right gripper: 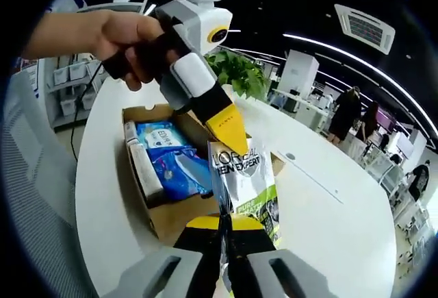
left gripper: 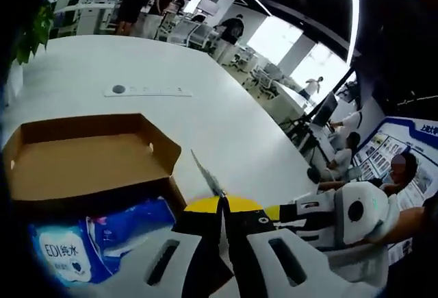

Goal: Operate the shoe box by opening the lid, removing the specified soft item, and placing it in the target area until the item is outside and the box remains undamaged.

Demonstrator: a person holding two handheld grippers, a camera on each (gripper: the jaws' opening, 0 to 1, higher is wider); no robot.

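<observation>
A silver and green soft pouch (right gripper: 250, 181) hangs upright above the open cardboard shoe box (right gripper: 164, 219). My left gripper (right gripper: 233, 144), held by a hand, is shut on the pouch's top edge. My right gripper (right gripper: 222, 224) is shut on its lower edge. In the left gripper view the pouch (left gripper: 205, 171) shows edge-on between the shut left gripper (left gripper: 222, 205) jaws, with the right gripper (left gripper: 274, 212) just to the right. The box (left gripper: 82, 161) has its lid folded back. Blue wipe packs (right gripper: 174, 164) and a white tube (right gripper: 140, 157) lie inside; one blue pack (left gripper: 102, 233) shows in the left gripper view.
The box stands near the rounded end of a long white table (right gripper: 321, 222). A flat white strip (left gripper: 147, 91) lies on the table beyond it. A potted plant (right gripper: 239, 72) stands at the far edge. A grey chair (right gripper: 34, 195) is beside the table. People stand and sit in the office behind.
</observation>
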